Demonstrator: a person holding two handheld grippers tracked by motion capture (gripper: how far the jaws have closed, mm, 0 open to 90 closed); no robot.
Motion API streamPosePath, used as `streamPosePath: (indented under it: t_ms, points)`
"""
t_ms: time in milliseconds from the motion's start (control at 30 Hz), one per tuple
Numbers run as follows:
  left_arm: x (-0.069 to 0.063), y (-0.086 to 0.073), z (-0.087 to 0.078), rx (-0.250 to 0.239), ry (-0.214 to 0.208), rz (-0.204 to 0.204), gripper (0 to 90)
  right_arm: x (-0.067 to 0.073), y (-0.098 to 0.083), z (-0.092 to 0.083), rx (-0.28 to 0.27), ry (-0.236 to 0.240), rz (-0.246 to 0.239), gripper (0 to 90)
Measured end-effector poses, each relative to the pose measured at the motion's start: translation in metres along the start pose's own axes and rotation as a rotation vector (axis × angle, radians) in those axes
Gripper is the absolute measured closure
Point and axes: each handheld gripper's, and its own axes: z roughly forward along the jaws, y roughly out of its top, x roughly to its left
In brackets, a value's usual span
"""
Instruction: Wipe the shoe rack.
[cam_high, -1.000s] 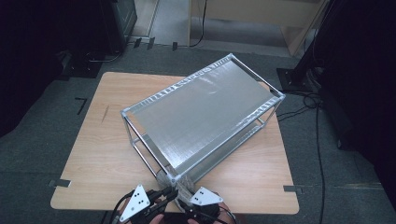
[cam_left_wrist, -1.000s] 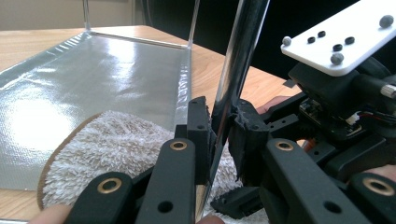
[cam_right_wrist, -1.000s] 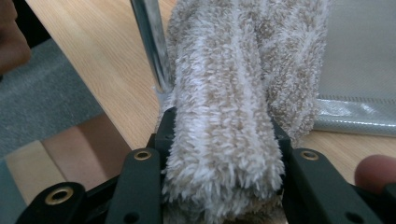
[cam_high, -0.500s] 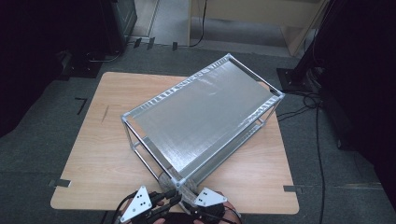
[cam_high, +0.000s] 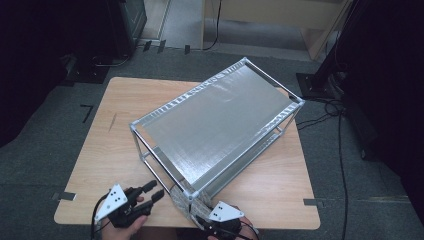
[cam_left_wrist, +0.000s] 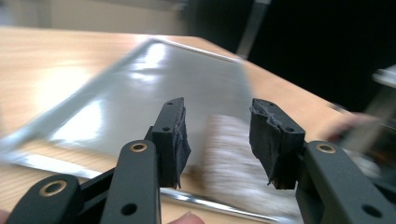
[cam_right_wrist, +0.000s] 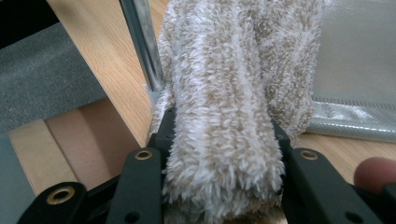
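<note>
The left gripper (cam_high: 154, 191) has slid away to the left along the near edge of the table (cam_high: 100, 150). Earlier it sat close against the near corner of the metal rack (cam_high: 220, 125), right beside the fluffy towel (cam_high: 187, 205) hanging there. Now it is clear of both, with bare wood between it and the corner. Its jaws have just been opening; a second ago they were nearly closed, and in the left gripper view they now stand apart with nothing between them, the towel (cam_left_wrist: 229, 154) lying beyond them.
</note>
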Motion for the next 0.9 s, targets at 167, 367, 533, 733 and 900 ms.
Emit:
streamPosePath:
  t_ms: [167,367,533,733,900]
  points:
    - [0.024,0.001,0.008,-0.028,0.151,-0.026,56.4,0.000,-0.001,-0.001,-0.005,-0.006,0.005,62.1]
    - [0.048,0.003,0.024,-0.015,0.282,-0.040,60.1,0.003,-0.003,-0.005,-0.029,-0.026,0.022,62.2]
    - [0.063,0.010,0.033,-0.036,0.361,-0.062,59.8,0.002,-0.004,-0.014,-0.069,-0.045,0.044,62.4]
    - [0.077,0.011,0.045,-0.017,0.420,-0.049,60.0,0.000,-0.002,-0.026,-0.088,-0.036,0.056,62.5]
    - [0.087,0.011,0.056,-0.014,0.418,-0.056,64.1,0.003,0.001,-0.030,-0.103,-0.027,0.038,62.3]
